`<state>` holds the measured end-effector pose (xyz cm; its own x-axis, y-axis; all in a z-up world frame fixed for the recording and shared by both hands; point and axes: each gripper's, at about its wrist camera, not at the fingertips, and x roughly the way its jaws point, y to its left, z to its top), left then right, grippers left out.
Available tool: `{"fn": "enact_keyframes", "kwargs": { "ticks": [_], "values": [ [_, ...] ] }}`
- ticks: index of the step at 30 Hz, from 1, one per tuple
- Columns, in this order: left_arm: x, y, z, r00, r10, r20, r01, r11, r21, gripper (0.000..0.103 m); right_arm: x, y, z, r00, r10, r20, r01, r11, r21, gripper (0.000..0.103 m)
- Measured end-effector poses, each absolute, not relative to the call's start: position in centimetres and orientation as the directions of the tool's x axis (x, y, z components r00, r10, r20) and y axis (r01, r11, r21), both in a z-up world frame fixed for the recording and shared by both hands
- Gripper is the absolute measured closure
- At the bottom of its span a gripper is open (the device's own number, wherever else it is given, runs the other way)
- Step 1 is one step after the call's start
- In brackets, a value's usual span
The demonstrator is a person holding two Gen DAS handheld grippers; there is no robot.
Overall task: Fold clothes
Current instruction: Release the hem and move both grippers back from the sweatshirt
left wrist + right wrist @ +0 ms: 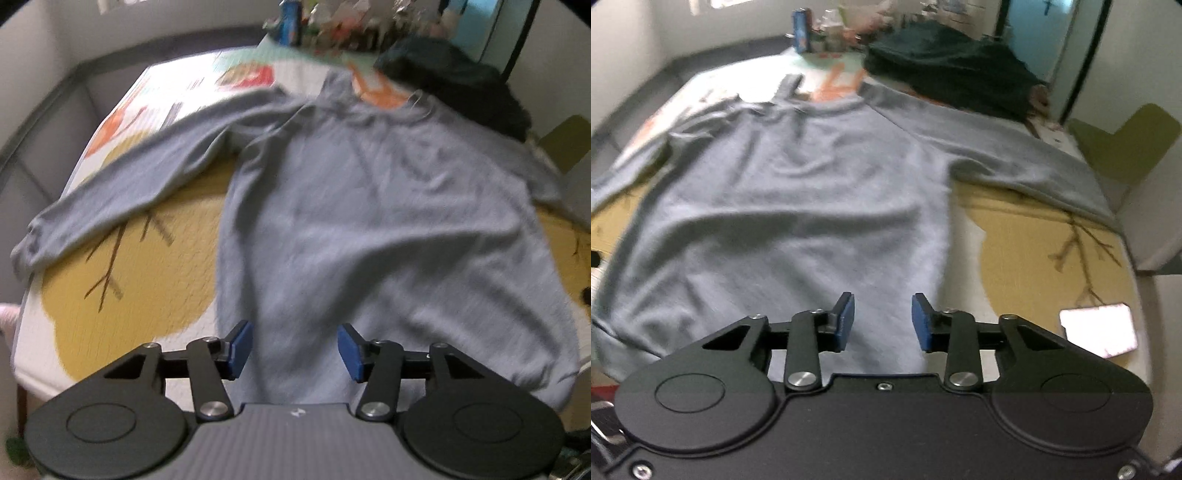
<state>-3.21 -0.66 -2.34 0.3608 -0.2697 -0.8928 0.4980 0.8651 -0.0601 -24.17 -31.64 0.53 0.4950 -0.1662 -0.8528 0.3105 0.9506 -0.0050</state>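
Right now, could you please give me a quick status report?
Left claw open, right claw open, both empty. Grey sweatshirt spread flat, unfolded. Dark garment heaped beyond its collar.

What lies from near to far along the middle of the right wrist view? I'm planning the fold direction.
Right gripper → grey long-sleeved sweatshirt → dark green bundled garment.
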Motion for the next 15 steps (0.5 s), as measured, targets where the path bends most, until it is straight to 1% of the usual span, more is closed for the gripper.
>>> {"fn": "enact_keyframes", "kwargs": {
  "ticks": [1, 2, 5, 10, 15],
  "values": [
    [-3.0, -1.2, -2.0, 0.368, -0.285, -0.885, 0.506, 0.860, -0.067, 0.050, -23.6, -31.5, 0.7, 0.506, -0.146, -0.850, 0.303, 0.953, 0.016, 0.082],
    [-2.7, -1.8, -1.7, 0.378, -0.299, -0.876, 0.513, 0.856, -0.071, 0.050, -23.1, -31.4, 0.9, 0.516, -0.126, -0.847, 0.295, 0.955, 0.037, 0.087],
    [-2.1, -3.6, -0.8, 0.403, -0.331, -0.854, 0.529, 0.845, -0.078, 0.050, -21.4, -31.0, 1.4, 0.547, -0.068, -0.834, 0.269, 0.958, 0.098, 0.090],
    [-0.5, -6.3, 0.1, 0.409, -0.384, -0.828, 0.531, 0.838, -0.126, 0.052, -17.7, -29.7, 2.3, 0.610, -0.022, -0.792, 0.226, 0.963, 0.147, 0.090],
    [1.1, -9.5, -0.8, 0.398, -0.408, -0.822, 0.547, 0.824, -0.144, 0.053, -13.3, -28.4, 1.9, 0.635, -0.009, -0.772, 0.215, 0.962, 0.165, 0.090]
  ]
}}
